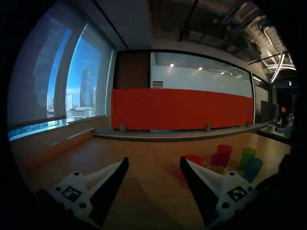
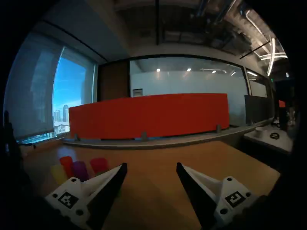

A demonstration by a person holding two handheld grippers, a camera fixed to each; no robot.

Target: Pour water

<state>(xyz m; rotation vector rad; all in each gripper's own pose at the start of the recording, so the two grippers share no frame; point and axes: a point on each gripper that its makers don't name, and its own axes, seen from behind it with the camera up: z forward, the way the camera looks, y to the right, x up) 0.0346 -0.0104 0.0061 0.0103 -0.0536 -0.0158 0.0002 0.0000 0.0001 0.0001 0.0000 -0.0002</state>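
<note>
Left gripper view: we hold the left tongs (image 1: pixel 153 159) spread and empty over the wooden surface (image 1: pixel 96 153), with the coloured cups (image 1: pixel 220 158) clustered ahead to their right. Likewise the right tongs (image 2: pixel 151 165) gape empty. We judge nothing grasped or poured yet, so the whole task remains.

Left gripper view: table (image 1: pixel 146 153) is spread beneath and ahead of the left gripper (image 1: pixel 154 158). Cups (image 1: pixel 220 159) are grouped on it, ahead and to the right, one partly hidden behind the right finger. Divider panel (image 1: pixel 180 109) is stood along the table's far edge. Window (image 1: pixel 82 88) is set off to the left.

Right gripper view: cups are found ahead-left of the right gripper (image 2: pixel 151 164), just beyond its left finger. A second desk (image 2: pixel 268 140) is placed to the right, small items on it.
</note>
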